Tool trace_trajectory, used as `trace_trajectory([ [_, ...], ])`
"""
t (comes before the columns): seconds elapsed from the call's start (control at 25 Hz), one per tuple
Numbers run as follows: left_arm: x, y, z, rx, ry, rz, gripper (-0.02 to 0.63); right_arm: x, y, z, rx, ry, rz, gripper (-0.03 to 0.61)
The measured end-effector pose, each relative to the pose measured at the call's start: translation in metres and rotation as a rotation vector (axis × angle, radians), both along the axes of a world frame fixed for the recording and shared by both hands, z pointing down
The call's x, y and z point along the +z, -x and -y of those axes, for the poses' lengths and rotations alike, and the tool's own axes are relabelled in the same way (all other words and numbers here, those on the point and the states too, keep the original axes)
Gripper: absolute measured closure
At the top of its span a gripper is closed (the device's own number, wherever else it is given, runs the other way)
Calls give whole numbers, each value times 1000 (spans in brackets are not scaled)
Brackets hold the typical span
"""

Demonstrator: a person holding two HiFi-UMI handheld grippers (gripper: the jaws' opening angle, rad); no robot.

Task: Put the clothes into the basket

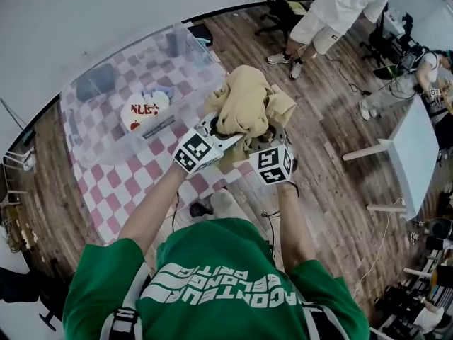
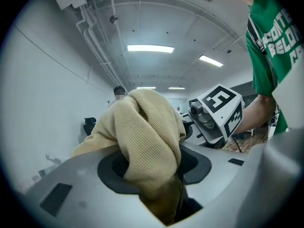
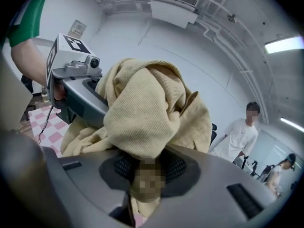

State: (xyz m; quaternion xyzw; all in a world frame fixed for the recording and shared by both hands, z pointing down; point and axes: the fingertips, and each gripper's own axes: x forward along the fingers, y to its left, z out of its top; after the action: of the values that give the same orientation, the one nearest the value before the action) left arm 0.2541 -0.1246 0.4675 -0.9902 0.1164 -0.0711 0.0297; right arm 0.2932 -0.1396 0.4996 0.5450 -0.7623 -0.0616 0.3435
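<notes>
A tan ribbed garment (image 1: 248, 105) is bunched up in the air between both grippers, just right of the clear plastic basket (image 1: 191, 48). My left gripper (image 1: 218, 134) is shut on the tan garment (image 2: 147, 141), which fills the gap between its jaws. My right gripper (image 1: 269, 144) is shut on another fold of the tan garment (image 3: 152, 118). The basket stands on a pink-and-white checked cloth (image 1: 134, 183) and holds a white garment with red print (image 1: 144, 110) and a blue-grey one (image 1: 98, 82).
A person in white (image 1: 333, 13) stands at the back right by office chairs (image 1: 283, 2). A white table (image 1: 417, 154) stands at the right on the wooden floor. Cables lie on the floor near it.
</notes>
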Motion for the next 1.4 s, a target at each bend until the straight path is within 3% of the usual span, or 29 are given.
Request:
trace_trajectory([
  [0.56, -153, 11, 16, -11, -244, -147, 426, -161, 9, 23, 3, -288, -64, 472],
  [0.84, -195, 28, 32, -42, -315, -182, 426, -206, 26, 41, -31, -369, -78, 472],
  [1.12, -208, 73, 61, -142, -321, -195, 426, -221, 74, 74, -135, -399, -53, 474],
  [1.4, -228, 134, 90, -287, -378, -171, 426, -243, 140, 108, -285, -436, -3, 476],
])
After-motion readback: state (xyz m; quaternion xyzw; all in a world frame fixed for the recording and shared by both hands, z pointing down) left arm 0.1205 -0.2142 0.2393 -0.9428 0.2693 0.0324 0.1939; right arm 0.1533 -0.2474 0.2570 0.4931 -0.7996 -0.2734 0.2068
